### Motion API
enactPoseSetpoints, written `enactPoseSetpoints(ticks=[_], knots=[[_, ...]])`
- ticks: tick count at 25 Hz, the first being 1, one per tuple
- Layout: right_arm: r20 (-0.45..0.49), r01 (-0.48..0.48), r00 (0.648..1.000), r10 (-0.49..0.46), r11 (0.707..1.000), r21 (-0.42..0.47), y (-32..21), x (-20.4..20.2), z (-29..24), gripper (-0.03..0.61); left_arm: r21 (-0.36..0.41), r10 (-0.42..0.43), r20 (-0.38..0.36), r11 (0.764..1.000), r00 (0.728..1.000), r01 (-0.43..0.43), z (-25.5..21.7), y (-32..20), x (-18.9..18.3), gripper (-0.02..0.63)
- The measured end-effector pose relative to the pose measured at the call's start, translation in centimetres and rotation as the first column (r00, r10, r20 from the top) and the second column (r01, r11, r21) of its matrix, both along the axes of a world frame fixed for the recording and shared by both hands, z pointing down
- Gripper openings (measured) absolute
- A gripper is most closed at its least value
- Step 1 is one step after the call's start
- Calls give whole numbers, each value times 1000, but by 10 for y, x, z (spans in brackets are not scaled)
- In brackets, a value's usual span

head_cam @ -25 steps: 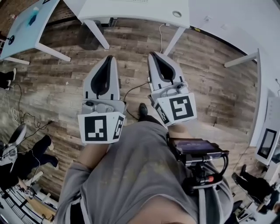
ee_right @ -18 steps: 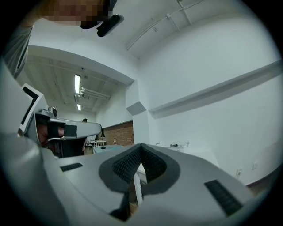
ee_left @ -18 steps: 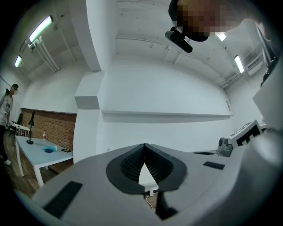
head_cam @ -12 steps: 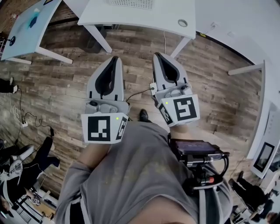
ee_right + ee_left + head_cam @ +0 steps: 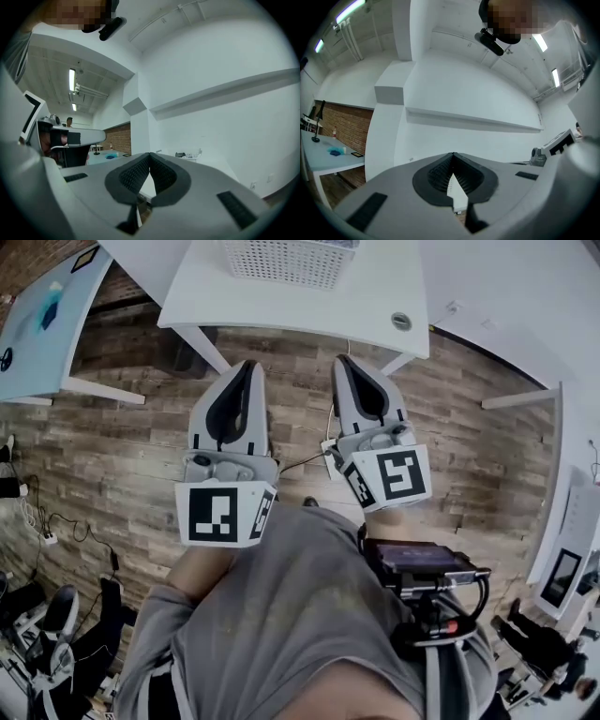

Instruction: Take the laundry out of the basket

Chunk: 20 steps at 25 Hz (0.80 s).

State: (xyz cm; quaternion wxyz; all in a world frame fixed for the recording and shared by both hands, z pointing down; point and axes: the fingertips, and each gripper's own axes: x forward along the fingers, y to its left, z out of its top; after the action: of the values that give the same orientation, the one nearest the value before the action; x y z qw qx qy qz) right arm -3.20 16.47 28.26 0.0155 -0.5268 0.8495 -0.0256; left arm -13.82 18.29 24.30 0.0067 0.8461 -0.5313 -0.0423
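i held the left gripper and right gripper level, side by side above the wooden floor, both pointing at the white surface ahead. the left jaws were pressed together on nothing, and so were the right. the white perforated basket sat on that surface, well beyond both tips, its long side running left to right across my view; its inside was cut off by the frame.

Open wooden floor before white table and basket
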Motion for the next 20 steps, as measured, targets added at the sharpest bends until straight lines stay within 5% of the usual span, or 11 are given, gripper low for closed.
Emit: enactPoseSetpoints(ticks=[10, 20], knots=[[-15, -105, 994, 105, 994, 27, -130, -50, -11, 8, 42, 92, -5, 995, 996, -92, -16, -134, -60, 8], [-42, -220, 973, 225, 970, 103, -183, -39, -36, 8, 80, 148, -42, 986, 988, -145, -20, -191, -80, 8]])
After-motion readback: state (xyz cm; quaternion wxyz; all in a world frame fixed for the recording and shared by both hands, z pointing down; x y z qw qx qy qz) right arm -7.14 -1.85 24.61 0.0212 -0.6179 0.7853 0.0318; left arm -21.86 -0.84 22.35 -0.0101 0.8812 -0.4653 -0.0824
